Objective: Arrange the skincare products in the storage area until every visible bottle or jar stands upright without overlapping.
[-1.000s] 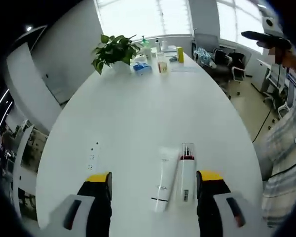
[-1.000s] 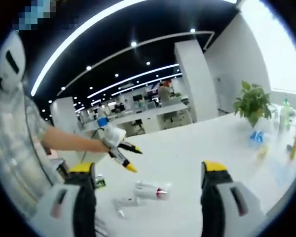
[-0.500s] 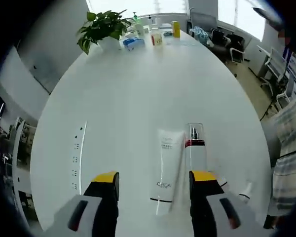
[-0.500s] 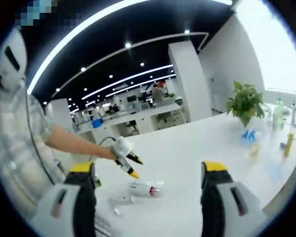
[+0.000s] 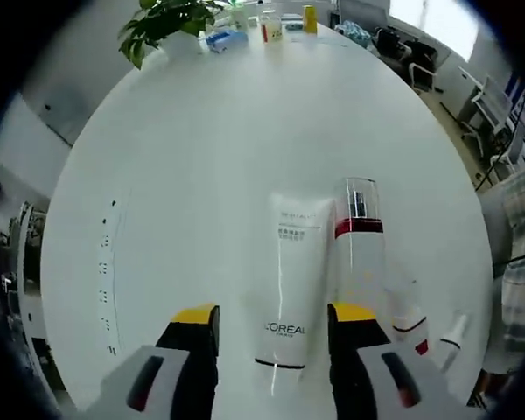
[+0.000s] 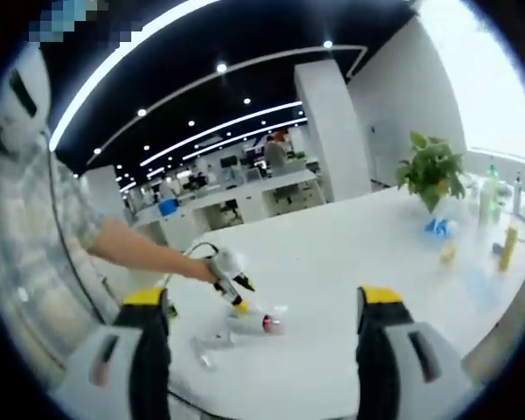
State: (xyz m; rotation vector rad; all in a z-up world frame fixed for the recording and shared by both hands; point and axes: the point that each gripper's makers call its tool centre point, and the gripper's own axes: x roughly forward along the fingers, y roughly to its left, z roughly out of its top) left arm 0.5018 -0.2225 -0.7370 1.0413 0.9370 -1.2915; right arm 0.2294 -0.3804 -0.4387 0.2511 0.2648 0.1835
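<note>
The left claw (image 5: 264, 317) hangs wide open over the white tabletop (image 5: 219, 149), straddling a white tube (image 5: 290, 280) lying flat, with a red-collared bottle (image 5: 359, 254) lying just beside it at 3 o'clock. The right claw (image 6: 261, 301) is wide open too, holding nothing.

Glossy white table (image 5: 227, 140); plastic tube (image 5: 289, 289)

Open-plan office: desk rows (image 6: 245, 197), swivel chairs (image 5: 417, 57)

Left view looks down close on the table (image 5: 245, 131); right views it from afar.
</note>
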